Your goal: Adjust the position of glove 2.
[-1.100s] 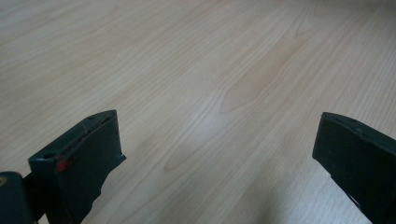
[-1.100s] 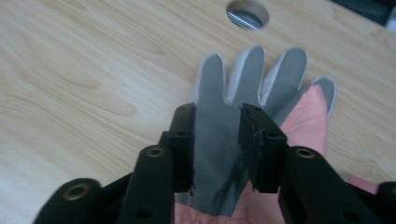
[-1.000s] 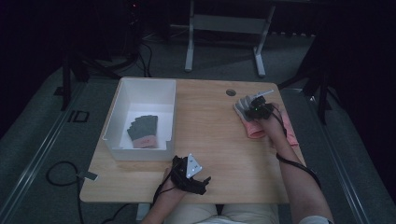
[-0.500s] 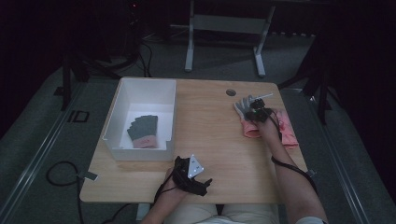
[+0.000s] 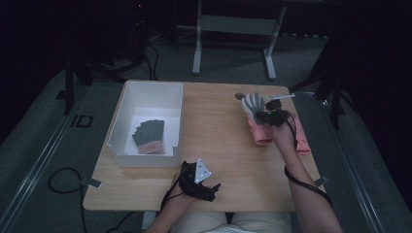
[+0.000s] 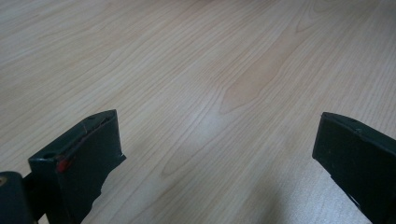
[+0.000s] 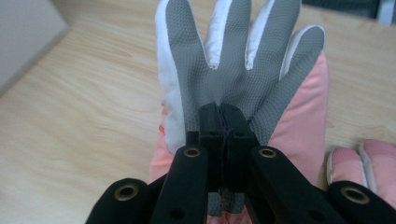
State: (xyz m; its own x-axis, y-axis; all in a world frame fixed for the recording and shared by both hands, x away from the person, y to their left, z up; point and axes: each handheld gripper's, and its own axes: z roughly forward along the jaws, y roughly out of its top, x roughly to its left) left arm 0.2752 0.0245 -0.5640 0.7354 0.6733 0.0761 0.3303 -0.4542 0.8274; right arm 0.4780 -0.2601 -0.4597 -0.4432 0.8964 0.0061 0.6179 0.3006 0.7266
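Gloves are the work here: my right tool [image 7: 223,122] has its jaws pinched together on the palm of a grey-and-white glove [image 7: 233,60], which lies on a pink glove [image 7: 299,126] near the desk's far right corner. Those jaws have just been closing, and the fabric is caught between them. In the high view the same right tool [image 5: 270,116] sits over that pile, with the grey fingers fanned toward the far edge. A second pink glove [image 7: 369,158] lies just beside it, toward the right edge. My left tool [image 6: 210,154] rests low over bare wood near the desk's [image 5: 218,126] near edge, jaws wide apart with nothing between them; it shows as the left tool [image 5: 198,180] just beside the white bin's [image 5: 121,126] near right corner. The bin stands along the left side and already holds one dark glove [image 5: 149,136] with a pink cuff, lying flat on its floor. I judge the step in hand to be the pick: the grip is made and the lift is starting. Next calls for raising the grey glove clear of the pink one beneath without dragging it along, then carrying it across the desk to the bin. The pinch takes only a fold of palm, so it could slip.
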